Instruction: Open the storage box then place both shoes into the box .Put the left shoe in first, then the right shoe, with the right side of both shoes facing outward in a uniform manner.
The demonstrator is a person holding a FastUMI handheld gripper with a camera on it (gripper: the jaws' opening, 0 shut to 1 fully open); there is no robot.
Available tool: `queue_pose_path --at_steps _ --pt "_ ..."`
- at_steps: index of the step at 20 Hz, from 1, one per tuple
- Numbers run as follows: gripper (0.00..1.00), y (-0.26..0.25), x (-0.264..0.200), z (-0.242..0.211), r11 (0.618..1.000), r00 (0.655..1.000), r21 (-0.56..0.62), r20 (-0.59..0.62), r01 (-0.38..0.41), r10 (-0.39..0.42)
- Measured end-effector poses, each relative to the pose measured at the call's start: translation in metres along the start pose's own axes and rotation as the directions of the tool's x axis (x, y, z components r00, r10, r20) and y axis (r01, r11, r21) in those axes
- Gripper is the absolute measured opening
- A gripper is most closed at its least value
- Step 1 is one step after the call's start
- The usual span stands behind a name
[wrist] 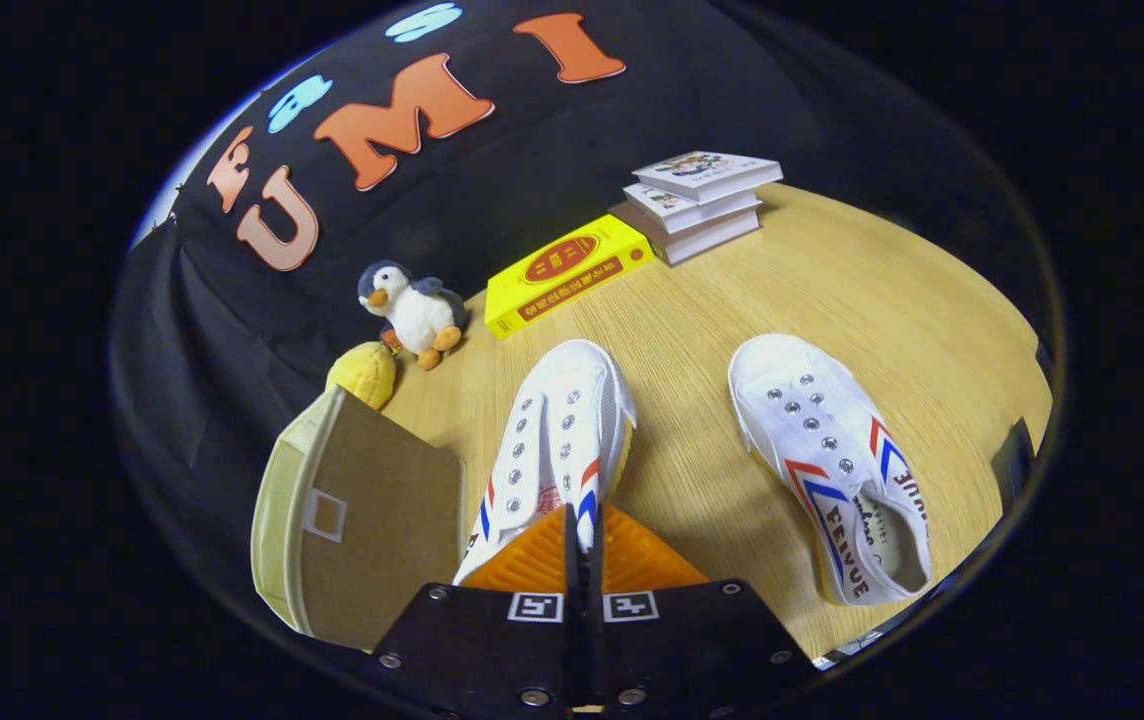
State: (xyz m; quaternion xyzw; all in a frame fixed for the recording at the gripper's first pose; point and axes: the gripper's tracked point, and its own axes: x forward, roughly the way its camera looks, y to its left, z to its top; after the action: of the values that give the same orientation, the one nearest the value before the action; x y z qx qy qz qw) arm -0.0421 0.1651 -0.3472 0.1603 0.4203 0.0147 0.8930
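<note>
While my claw [583, 530] is pressed together on the rim of one white shoe [557, 440], I note the other shoe [832, 460] lying apart on the bench [732, 290]; storage box [362, 520] stands beside the held shoe, lid raised.

Bare table [692, 330] lies open between the two shoes [562, 430]; storage box [362, 520] crowds the fingers' [532, 565] side

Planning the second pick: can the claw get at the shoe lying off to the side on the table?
Probably yes. The claw is shut on the near white shoe; once freed, the other shoe lies alone on bare table.
</note>
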Motion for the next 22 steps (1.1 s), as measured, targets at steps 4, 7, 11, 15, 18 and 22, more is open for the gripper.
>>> queue_pose_path --at_steps 4,7,11,15,18,22 --pt "0.0 0.052 -0.035 0.037 0.998 0.995 -0.017 0.083 -0.059 0.061" --pt "0.0 0.102 -0.053 0.048 0.992 0.986 -0.038 0.107 -0.124 0.127" --pt "0.0 0.169 -0.058 0.037 0.978 0.974 -0.076 0.101 -0.196 0.203" --pt "0.0 0.222 -0.048 -0.003 0.965 0.966 -0.075 0.043 -0.251 0.254" --pt "0.0 0.242 -0.027 -0.037 0.963 0.966 -0.08 -0.017 -0.258 0.258" --pt "0.0 0.25 -0.002 -0.077 0.974 0.976 -0.089 -0.073 -0.21 0.204"
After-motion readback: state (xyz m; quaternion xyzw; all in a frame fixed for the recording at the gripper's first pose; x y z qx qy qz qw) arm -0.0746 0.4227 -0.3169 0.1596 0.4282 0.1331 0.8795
